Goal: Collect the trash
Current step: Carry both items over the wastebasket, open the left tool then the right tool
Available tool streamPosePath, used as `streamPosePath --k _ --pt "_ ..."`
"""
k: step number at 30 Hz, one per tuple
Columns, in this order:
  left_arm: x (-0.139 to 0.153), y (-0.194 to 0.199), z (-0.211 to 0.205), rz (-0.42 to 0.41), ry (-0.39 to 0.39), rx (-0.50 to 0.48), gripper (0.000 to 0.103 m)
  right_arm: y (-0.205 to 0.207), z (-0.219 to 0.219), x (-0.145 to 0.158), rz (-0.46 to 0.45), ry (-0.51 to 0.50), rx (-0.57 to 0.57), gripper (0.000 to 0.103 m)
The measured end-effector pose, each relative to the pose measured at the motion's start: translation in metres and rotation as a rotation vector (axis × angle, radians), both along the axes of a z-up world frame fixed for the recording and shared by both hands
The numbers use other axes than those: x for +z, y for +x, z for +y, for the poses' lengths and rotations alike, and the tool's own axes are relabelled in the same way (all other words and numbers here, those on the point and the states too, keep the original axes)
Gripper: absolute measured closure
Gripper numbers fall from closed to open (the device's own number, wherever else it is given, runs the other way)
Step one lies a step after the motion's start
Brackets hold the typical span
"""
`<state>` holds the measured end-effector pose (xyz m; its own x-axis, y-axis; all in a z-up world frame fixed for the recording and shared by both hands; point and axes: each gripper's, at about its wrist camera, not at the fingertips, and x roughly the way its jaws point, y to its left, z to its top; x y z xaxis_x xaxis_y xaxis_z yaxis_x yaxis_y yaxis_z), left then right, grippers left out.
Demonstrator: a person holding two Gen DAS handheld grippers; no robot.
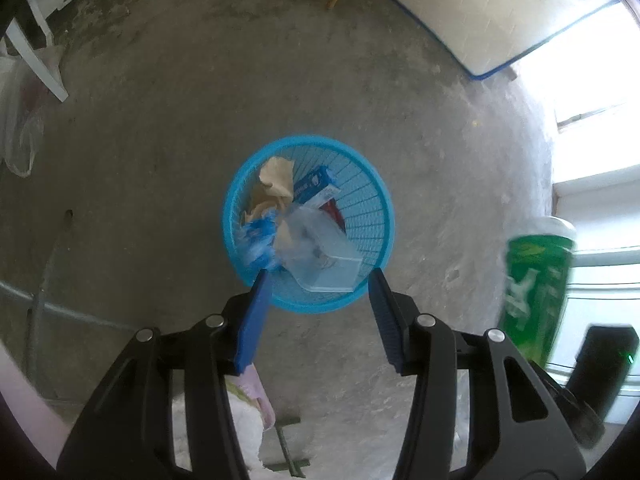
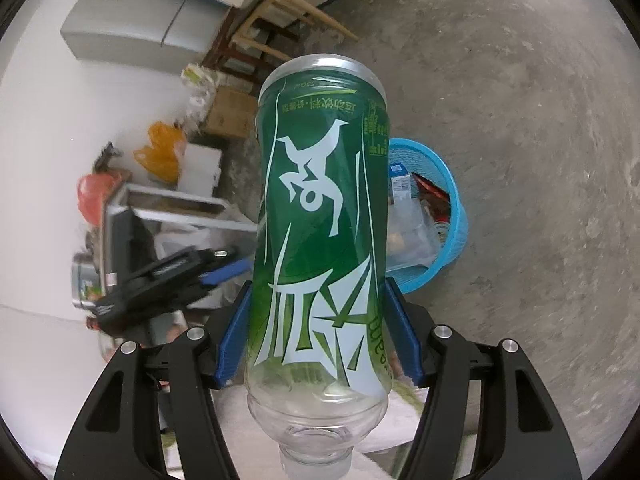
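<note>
Rough, mottled grey concrete floor (image 1: 160, 140) everywhere. Smack in the middle, a round sky-blue plastic basket (image 1: 372, 208) with slatted mesh walls, already stuffed: crumpled tan paper (image 1: 276, 180), a blue-and-white carton (image 1: 314, 188), something red (image 1: 334, 212) tucked under it, a clear rigid plastic tray (image 1: 324, 256) leaning on the near wall, plus a blurry blue-and-white wrapper (image 1: 258, 240) right at the near-left rim.

Left gripper (image 1: 318, 276) hanging above the basket, pointing steeply down, jaws standing apart with nothing pinched between the ribbed blue pads (image 1: 250, 320); wrapper just off the left pad's tip, can't tell if touching.

Right gripper (image 2: 318, 286) clamped on a bottle (image 2: 320, 220), pads pressed on both sides: clear plastic, glossy green sleeve with white lettering and a leaping figure, slightly dented, neck toward the camera, base pointing away. Basket just beyond it to the right.

Far left: white wall, grey cabinet (image 2: 132, 28), wooden chair (image 2: 264, 12), orange bag (image 2: 160, 152).
</note>
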<state>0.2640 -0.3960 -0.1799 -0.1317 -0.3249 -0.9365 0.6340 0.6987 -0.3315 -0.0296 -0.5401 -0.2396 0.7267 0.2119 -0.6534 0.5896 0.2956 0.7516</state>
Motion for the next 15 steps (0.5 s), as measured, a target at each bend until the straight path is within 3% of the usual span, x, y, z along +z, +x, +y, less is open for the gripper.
streamPosePath --k 5,8,9,12,15 --pt "0.048 0.003 0.036 -0.026 -0.113 0.01 0.055 0.052 -0.011 -0.005 0.101 -0.122 0.206 0.042" --pt "0.08 0.0 0.07 -0.088 -0.179 0.006 0.05 0.091 -0.018 -0.015 0.174 -0.197 0.312 0.041" --pt "0.088 -0.001 0.078 -0.107 -0.19 0.005 0.05 0.105 -0.019 -0.022 0.202 -0.225 0.36 0.041" --pt "0.111 -0.005 0.132 -0.157 -0.236 0.043 0.047 0.139 -0.022 -0.053 0.317 -0.294 0.446 0.025" --pt "0.116 -0.007 0.179 -0.174 -0.245 0.104 0.046 0.159 -0.023 -0.087 0.43 -0.356 0.492 0.025"
